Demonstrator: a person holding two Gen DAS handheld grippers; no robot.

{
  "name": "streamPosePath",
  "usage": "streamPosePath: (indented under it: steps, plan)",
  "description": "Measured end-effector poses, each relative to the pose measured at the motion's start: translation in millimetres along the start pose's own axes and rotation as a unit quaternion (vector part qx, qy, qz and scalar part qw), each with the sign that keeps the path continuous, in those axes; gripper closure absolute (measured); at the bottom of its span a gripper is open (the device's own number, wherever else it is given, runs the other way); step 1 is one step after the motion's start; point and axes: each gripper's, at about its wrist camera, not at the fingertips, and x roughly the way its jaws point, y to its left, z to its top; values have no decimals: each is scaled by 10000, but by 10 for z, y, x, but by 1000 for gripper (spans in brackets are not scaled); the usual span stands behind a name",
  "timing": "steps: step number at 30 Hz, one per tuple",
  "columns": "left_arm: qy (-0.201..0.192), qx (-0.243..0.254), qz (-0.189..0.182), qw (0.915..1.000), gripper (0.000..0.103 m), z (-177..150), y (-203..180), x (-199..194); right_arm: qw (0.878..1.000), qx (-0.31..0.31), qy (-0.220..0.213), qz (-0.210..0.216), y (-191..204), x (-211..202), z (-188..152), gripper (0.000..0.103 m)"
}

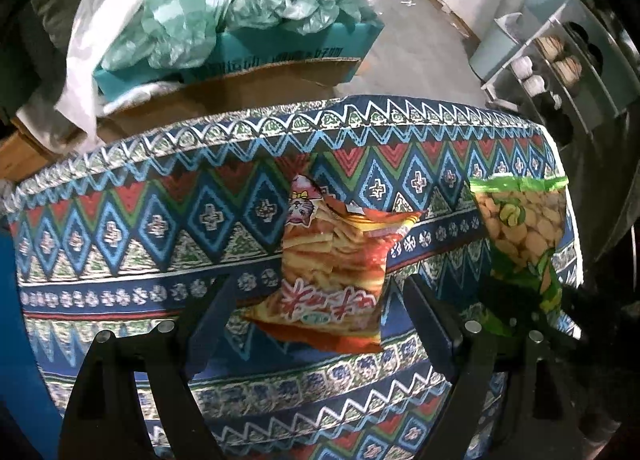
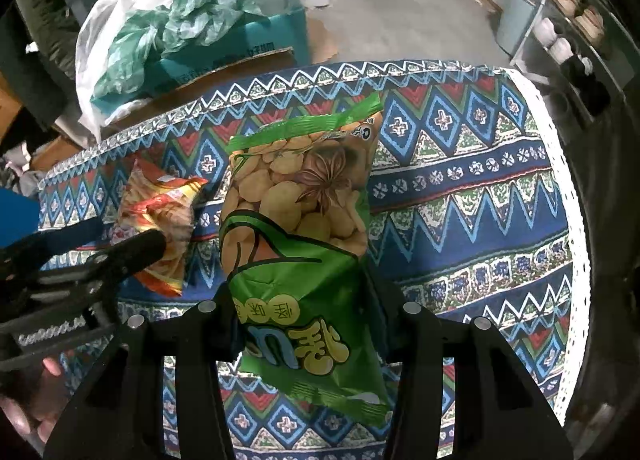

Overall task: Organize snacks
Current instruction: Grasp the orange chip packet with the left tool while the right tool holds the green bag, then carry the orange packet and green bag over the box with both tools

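Sorting looks barely begun: the right tongs are clamped on the green crinkly bean-snack packet at frame centre, while the left tongs straddle, jaws apart (nothing gripped), the orange chip packet on the patterned-cloth worktop.

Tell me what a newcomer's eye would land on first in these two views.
First, the bright patterned tablecloth filling both views. Then the green snack bag, clamped in the right gripper above the cloth, and the orange chip bag lying on the cloth between the open fingers of the left gripper. Behind, crumpled plastic bags heap on a box.
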Motion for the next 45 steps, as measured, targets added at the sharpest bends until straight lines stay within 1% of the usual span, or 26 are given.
streamPosePath:
  steps: [5, 7, 8, 9, 10, 11, 13, 18, 25, 30, 35, 45]
  plan:
    - [90, -182, -103, 9997, 17, 23, 31, 127, 10000, 23, -1, 18, -23, 3, 12, 56]
    - [69, -238, -112, 9996, 17, 32, 43, 150, 10000, 54, 2, 19, -44, 1, 9, 56]
    - [50, -289, -123, 9995, 19, 33, 58, 154, 10000, 67, 5, 22, -47, 3, 5, 56]
    - [51, -323, -156, 9993, 24, 43, 64, 164, 10000, 71, 8, 20, -49, 4, -1, 56]
    - [64, -325, -166, 9993, 44, 44, 73, 168, 10000, 68, 12, 16, -52, 6, -7, 56]
    - [81, -279, -165, 9994, 54, 43, 74, 168, 10000, 68, 11, 19, -55, 7, -11, 56]
    - [84, -131, -142, 9998, 59, 35, 60, 144, 10000, 66, 11, 22, -55, 10, -15, 56]
    - [-152, 55, 72, 9998, 60, -30, 59, -2, 10000, 66, -14, 33, -37, -13, -39, 56]
    - [-231, -134, 63, 9996, 61, -183, 216, -221, 9998, 44, -114, 135, 96, -140, -92, 56]
    - [-381, -169, 149, 9990, 61, -328, 342, -434, 9995, -166, -258, 112, 319, -289, -165, 56]
    - [-429, -87, 285, 9986, 61, -477, 409, -641, 9987, -307, -342, 217, 543, -435, -213, 56]
    - [-730, -148, 326, 9967, 61, -714, 597, -1156, 9961, -640, -463, 402, 973, -715, -286, 56]
